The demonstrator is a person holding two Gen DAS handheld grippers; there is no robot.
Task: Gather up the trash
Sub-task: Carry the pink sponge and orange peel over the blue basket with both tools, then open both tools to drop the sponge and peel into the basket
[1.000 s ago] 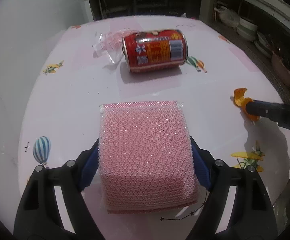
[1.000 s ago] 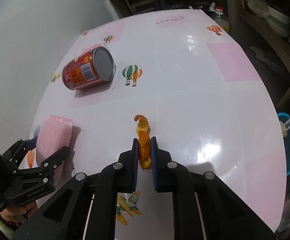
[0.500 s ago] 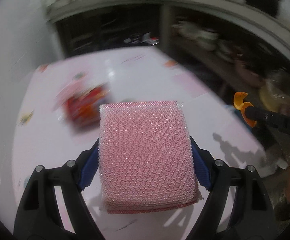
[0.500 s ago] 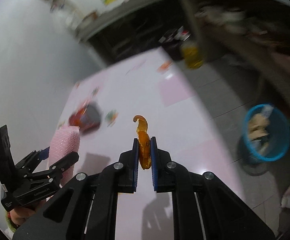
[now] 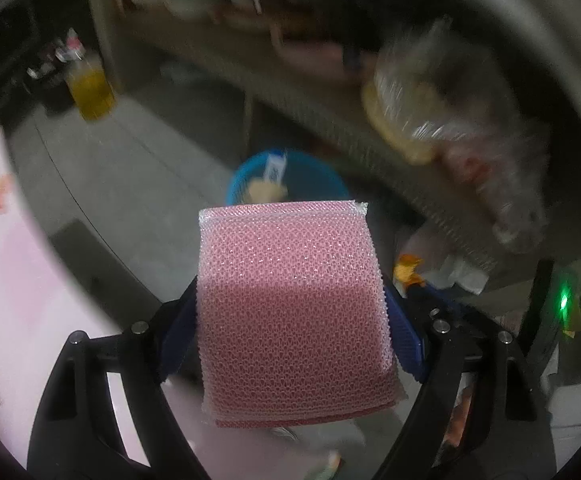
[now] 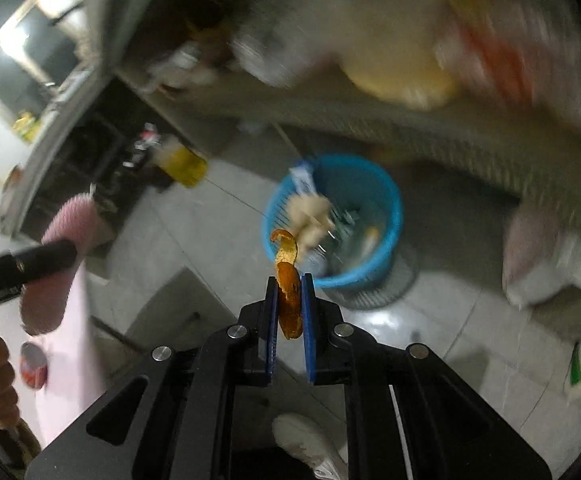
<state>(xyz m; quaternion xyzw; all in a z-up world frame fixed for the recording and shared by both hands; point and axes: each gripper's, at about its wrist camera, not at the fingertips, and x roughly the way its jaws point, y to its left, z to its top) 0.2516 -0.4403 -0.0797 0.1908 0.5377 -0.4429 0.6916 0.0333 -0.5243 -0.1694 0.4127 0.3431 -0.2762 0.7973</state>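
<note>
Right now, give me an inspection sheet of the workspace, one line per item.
Surface: pink table at the left edge; grey tiled floor below.
Job's things: pink mesh sponge and orange peel, both carried; blue basket on the floor, already holding scraps.
Clutter: red can on the table; yellow bottle on the floor.
Grippers: left tongs clamp the sponge's sides; right tongs pinch the peel.
Cables: nothing seen.
Surroundings: blurred shelves with bags; a white shoe under the right tongs.
</note>
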